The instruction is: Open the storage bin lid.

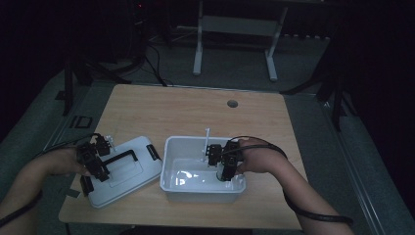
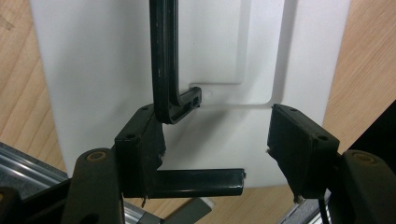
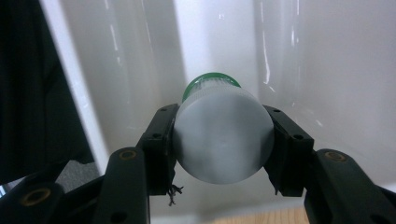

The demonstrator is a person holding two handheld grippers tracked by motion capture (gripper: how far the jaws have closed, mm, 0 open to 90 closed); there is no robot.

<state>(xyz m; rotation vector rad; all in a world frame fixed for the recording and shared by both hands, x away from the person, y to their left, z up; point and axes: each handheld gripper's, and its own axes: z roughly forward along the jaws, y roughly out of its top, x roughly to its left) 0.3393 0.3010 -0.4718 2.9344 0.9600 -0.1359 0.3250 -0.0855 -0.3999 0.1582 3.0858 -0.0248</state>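
Right gripper [image 3: 223,140] jaws clamp a white jar [image 3: 223,140] inside the bin [image 1: 171,147]; left gripper [image 2: 212,140] jaws open over the lid's [image 2: 93,70] handle [image 2: 163,60].

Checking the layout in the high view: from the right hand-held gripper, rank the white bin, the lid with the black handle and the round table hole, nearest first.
1. White bin: around the right hand-held gripper.
2. Lid: left, beside the bin.
3. Table hole: far edge.

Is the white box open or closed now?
Open. The lid lies on the table beside the box, and the right gripper reaches inside.
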